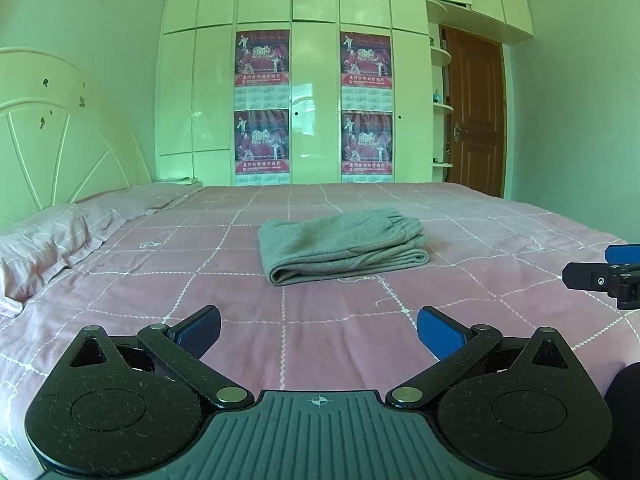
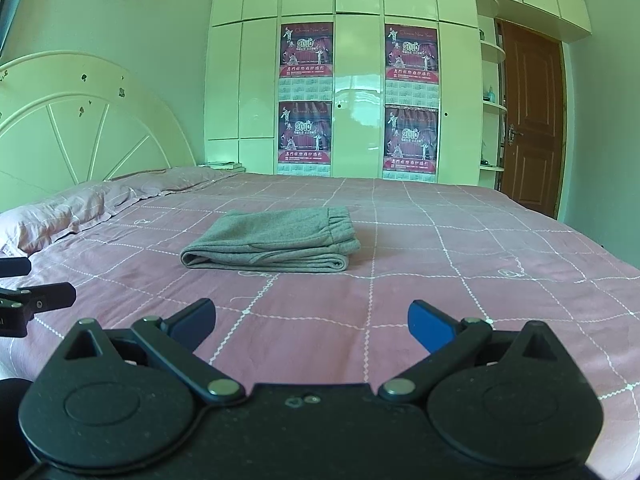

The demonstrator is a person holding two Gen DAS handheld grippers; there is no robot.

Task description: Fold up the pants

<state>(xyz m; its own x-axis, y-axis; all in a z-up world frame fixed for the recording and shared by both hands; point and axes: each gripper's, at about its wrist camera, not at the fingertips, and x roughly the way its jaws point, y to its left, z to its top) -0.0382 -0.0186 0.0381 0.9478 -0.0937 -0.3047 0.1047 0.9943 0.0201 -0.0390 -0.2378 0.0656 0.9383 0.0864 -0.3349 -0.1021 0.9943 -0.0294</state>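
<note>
The pants (image 1: 342, 245) lie on the bed (image 1: 120, 320) as a compact grey stack of several layers, roughly at mid-bed, well short of the wardrobe (image 1: 292, 80) behind it and to the door side of the pillow (image 1: 44, 248). The elastic waistband sits at the end of the stack toward the door (image 1: 476, 112); the rounded fold edges face the cameras and the pillow side. The long axis of the stack runs across both views, from the pillow side to the door side.

The left gripper (image 1: 319, 330) is held low over the bedspread with its jaws spread wide and empty. From it the pants lie straight ahead and slightly toward the door, well apart from the fingertips. The right gripper (image 2: 312, 322) is likewise spread wide and holds nothing. From it the pants lie ahead and toward the pillow side, also well apart. Each gripper shows at the edge of the other's view, so the two sit side by side with the stack ahead between their lines of sight. Neither is clearly the nearer; the left gripper faces the stack more squarely.

Judgement: the fold appears complete or nearly so. Any further move, such as a final halving, would call for both grippers to advance toward the near fold edge, one to each end of the long axis.
</note>
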